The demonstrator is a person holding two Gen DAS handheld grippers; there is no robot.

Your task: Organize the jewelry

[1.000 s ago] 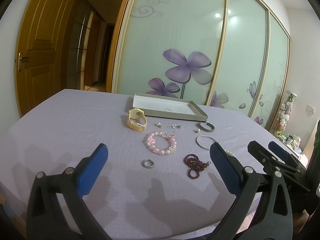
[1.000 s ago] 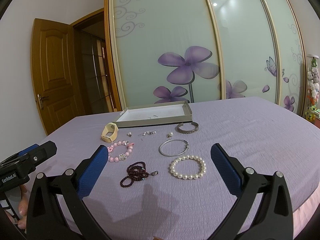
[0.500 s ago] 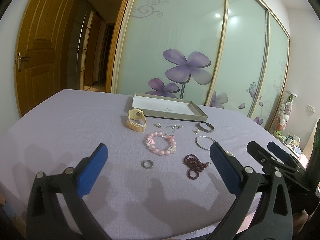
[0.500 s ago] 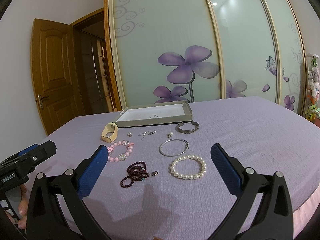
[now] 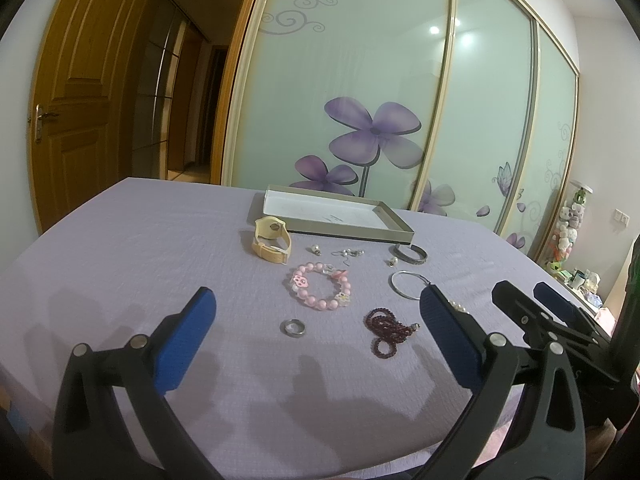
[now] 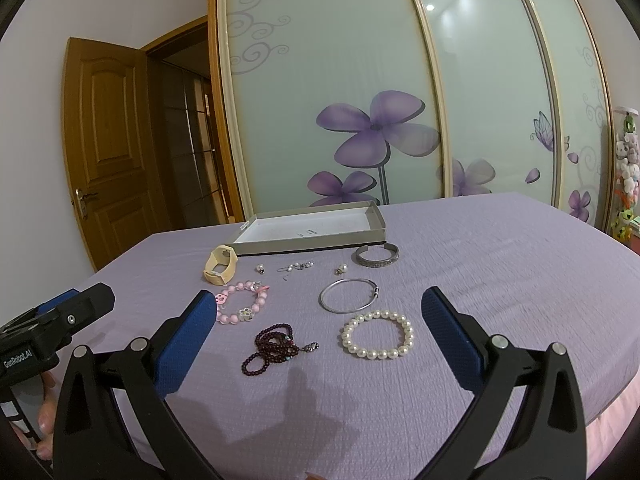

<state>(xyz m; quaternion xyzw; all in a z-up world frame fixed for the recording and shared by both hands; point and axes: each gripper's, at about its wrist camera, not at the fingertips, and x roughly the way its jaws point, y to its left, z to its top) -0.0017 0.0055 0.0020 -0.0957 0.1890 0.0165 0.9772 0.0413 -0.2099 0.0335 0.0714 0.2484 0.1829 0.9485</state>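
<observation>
Jewelry lies spread on a purple bedspread. A shallow grey box with a white inside sits at the back. In front of it lie a cream watch, a pink bead bracelet, a silver ring, a dark red bead string, a thin silver bangle, an engraved cuff, small earrings and a pearl bracelet. My left gripper is open and empty above the ring. My right gripper is open and empty above the pearl bracelet and red beads.
Sliding wardrobe doors with purple flowers stand behind the bed. A wooden door is at the left. Plush toys hang at the far right. The bed's front edge is near both grippers.
</observation>
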